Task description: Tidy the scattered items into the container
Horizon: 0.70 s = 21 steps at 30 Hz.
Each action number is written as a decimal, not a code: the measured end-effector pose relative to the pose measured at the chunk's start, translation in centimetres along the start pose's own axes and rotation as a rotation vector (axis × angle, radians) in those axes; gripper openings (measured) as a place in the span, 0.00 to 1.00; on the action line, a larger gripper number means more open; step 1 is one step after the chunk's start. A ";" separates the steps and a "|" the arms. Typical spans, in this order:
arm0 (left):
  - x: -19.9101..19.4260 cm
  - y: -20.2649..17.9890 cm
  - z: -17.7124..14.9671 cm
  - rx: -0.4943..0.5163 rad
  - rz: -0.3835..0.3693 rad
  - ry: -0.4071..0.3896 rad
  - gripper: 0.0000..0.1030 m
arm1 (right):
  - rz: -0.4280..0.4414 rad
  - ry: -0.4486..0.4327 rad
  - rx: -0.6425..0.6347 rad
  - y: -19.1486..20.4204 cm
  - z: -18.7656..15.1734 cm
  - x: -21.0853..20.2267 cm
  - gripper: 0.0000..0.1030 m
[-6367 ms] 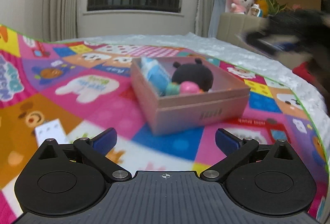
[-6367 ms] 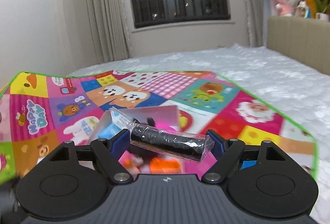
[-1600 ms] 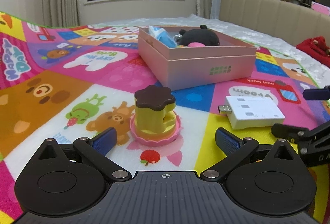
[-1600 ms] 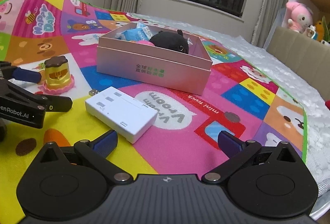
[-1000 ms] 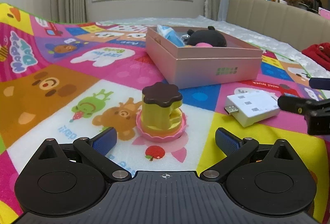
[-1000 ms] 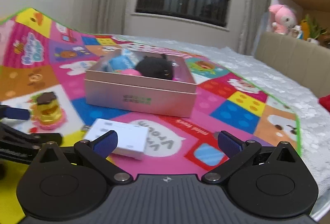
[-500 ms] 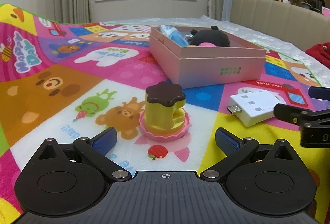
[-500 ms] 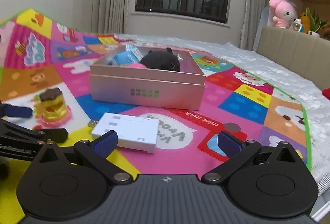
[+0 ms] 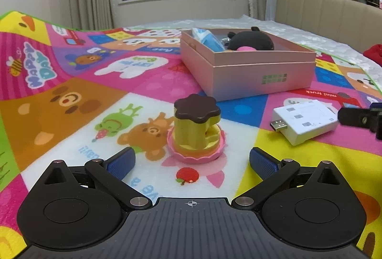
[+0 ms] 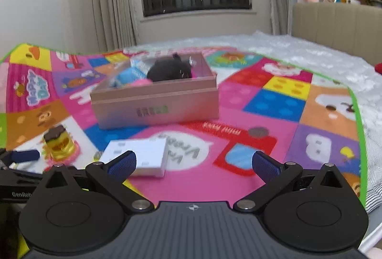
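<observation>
Toys on a bright cartoon play mat (image 9: 71,101)

The smooth pink box (image 9: 248,70) sits mid-frame, a fuzzy black plush (image 9: 250,40) inside. Only the left view shows the white block's (image 9: 305,120) metal plug; the right view shows a coin (image 10: 258,132). The shiny pudding toy (image 9: 195,127) stands just ahead of the left hand-held gripper (image 9: 191,162). It and the right hand-held gripper (image 10: 193,163) gape wide, holding nothing.

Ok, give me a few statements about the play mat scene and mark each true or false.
1. The left hand-held gripper is open and empty. True.
2. The pudding toy lies inside the pink box. False: it stands on the play mat, in front of the box.
3. The white USB adapter lies on the mat outside the box. True.
4. The right hand-held gripper grips the adapter. False: it is open and empty.
5. A black plush toy sits in the box. True.
</observation>
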<state>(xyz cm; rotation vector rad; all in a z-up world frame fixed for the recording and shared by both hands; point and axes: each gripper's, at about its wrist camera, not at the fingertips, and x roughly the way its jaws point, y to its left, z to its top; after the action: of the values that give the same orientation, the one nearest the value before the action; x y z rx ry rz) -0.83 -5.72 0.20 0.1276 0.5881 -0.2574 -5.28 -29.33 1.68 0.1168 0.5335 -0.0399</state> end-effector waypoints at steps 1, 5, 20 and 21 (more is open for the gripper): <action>0.0 0.0 0.0 -0.002 -0.001 0.001 1.00 | 0.004 0.006 -0.017 0.4 0.0 0.0 1.00; -0.1 0.2 0.0 -0.022 -0.001 -0.001 1.00 | 0.015 -0.007 -0.117 3.1 0.7 0.2 1.00; -0.3 0.7 -0.1 -0.039 -0.006 -0.021 1.00 | 0.013 0.226 -0.209 8.4 2.9 6.0 0.90; -0.4 0.8 -0.1 -0.043 -0.009 -0.022 1.00 | 0.012 0.227 -0.200 8.0 3.0 5.8 0.90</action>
<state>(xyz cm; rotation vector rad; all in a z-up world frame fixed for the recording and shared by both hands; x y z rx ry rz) -0.98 -4.85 0.33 0.0810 0.5722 -0.2542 1.77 -21.81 2.10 -0.0722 0.7601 0.0387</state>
